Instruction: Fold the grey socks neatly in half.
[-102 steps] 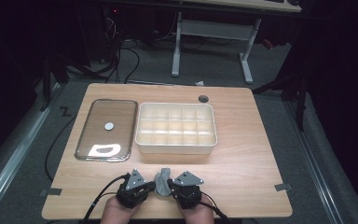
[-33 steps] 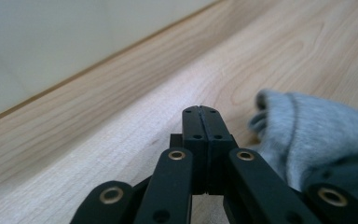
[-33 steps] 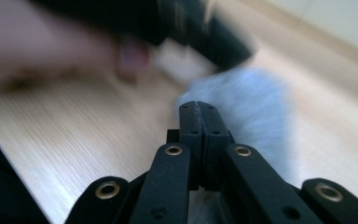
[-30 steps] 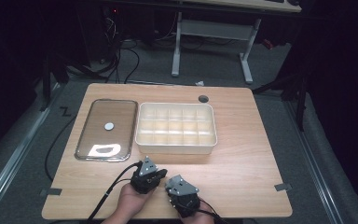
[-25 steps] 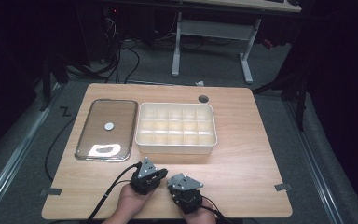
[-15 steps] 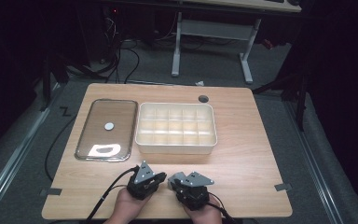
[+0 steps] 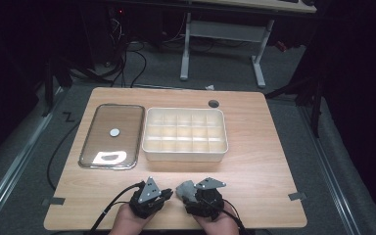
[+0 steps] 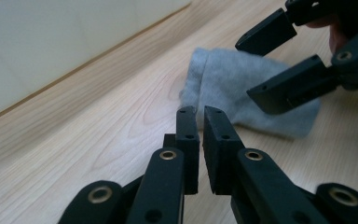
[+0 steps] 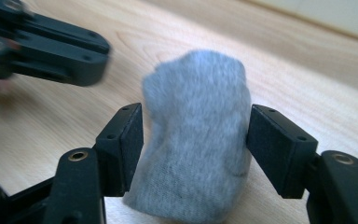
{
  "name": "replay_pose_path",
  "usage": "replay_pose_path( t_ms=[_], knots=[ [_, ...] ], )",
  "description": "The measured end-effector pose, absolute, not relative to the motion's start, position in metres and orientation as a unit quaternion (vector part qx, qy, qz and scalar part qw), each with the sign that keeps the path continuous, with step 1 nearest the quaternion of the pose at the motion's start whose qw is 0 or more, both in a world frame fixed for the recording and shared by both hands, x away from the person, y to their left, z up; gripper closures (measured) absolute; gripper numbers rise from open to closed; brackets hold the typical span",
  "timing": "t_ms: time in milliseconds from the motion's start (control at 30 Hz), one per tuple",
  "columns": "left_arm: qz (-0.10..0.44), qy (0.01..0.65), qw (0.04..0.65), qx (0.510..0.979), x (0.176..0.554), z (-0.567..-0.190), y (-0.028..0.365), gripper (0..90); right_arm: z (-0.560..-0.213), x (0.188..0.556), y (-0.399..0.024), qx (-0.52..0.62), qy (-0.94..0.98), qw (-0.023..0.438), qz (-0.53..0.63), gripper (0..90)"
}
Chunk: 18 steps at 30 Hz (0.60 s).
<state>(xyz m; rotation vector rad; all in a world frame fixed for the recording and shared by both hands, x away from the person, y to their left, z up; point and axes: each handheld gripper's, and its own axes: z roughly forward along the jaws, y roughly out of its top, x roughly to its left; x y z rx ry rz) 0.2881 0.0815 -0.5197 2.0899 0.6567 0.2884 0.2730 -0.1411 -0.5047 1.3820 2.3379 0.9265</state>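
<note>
Grey cloth (image 9: 198,135) lying on surface (image 7: 254,171), near front edge.
Right gripper (image 9: 196,140) fingers just opened, apart either side of cloth, not pressing; left gripper (image 8: 201,149) fingers nearly together, empty, just beside it.

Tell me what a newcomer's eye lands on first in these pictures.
A grey rolled sock lies on the table's near edge between the open jaws of the right hand-held gripper, which have just been opening. Farther back sits a cream compartment box, with a clear lid to its left.
</note>
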Motion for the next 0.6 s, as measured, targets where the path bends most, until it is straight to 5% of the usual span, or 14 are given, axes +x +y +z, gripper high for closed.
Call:
replay_pose_path(
  t_ms=[367, 600],
  knots=[
    [0.118, 0.298, 0.452, 0.833, 0.288, -0.522, 0.125, 83.9, -0.507, 0.287, -0.123, 0.434, 0.86, 0.104, 0.247, 62.5],
    [0.117, 0.289, 0.447, 0.839, 0.287, -0.525, 0.122, 82.9, -0.505, 0.291, -0.121, 0.407, 0.877, 0.093, 0.238, 68.4]
  ],
)
